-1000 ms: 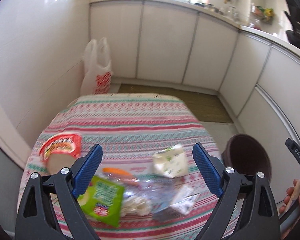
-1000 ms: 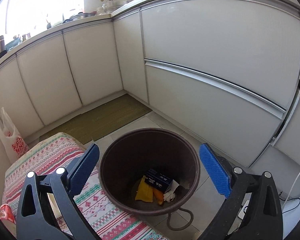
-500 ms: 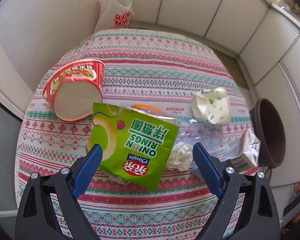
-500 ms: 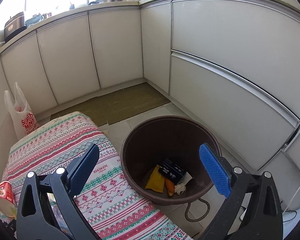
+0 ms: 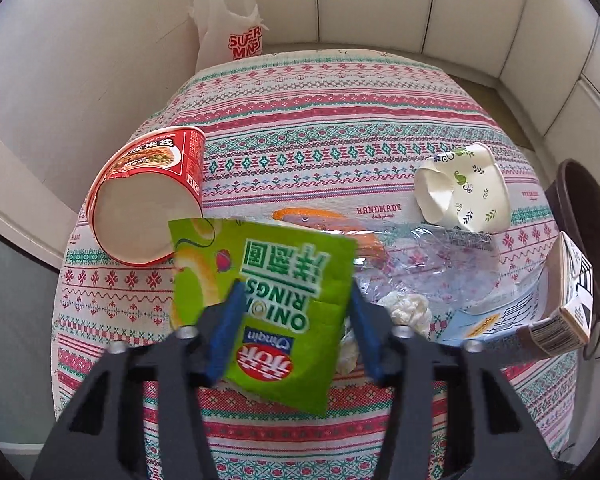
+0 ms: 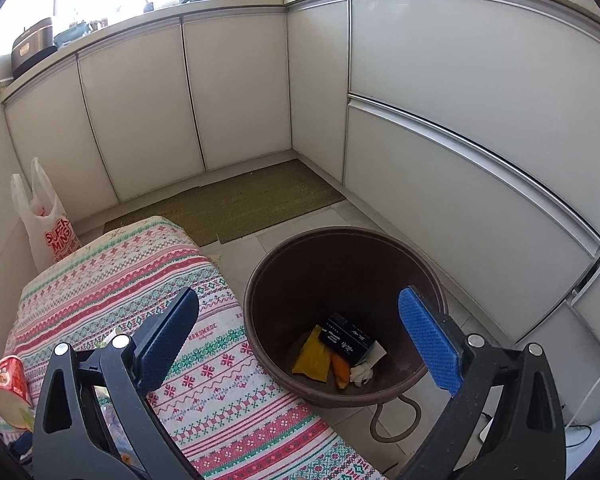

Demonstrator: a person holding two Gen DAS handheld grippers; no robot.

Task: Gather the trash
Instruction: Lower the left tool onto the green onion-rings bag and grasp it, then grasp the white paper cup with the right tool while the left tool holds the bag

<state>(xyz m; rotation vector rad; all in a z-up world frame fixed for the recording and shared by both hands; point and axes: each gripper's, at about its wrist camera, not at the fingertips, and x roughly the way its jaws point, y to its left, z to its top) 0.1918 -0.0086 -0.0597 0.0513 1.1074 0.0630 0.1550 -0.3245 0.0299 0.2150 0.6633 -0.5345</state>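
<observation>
My left gripper (image 5: 296,320) points down at the striped tablecloth (image 5: 320,120), its jaws closing on a green onion rings bag (image 5: 268,272). The blue pads press its two sides and the bag buckles up between them. Around it lie a red noodle cup (image 5: 148,184) on its side, a crushed paper cup (image 5: 464,196), a clear plastic wrapper (image 5: 428,264), a tissue wad (image 5: 404,308) and a brown carton (image 5: 568,300). My right gripper (image 6: 298,296) hangs open and empty above the brown bin (image 6: 260,280), which holds several pieces of trash.
A white shopping bag (image 5: 228,28) stands on the floor behind the table, against the wall. White cabinets (image 6: 240,92) ring the room and a woven mat (image 6: 252,204) lies before them. The bin (image 5: 580,232) stands on the floor right of the table. A cable (image 6: 396,424) loops beside it.
My left gripper has dropped toward the table and tilted down, and its wide jaws have closed in onto the green bag. The right gripper swung slightly left over the bin, still open.
</observation>
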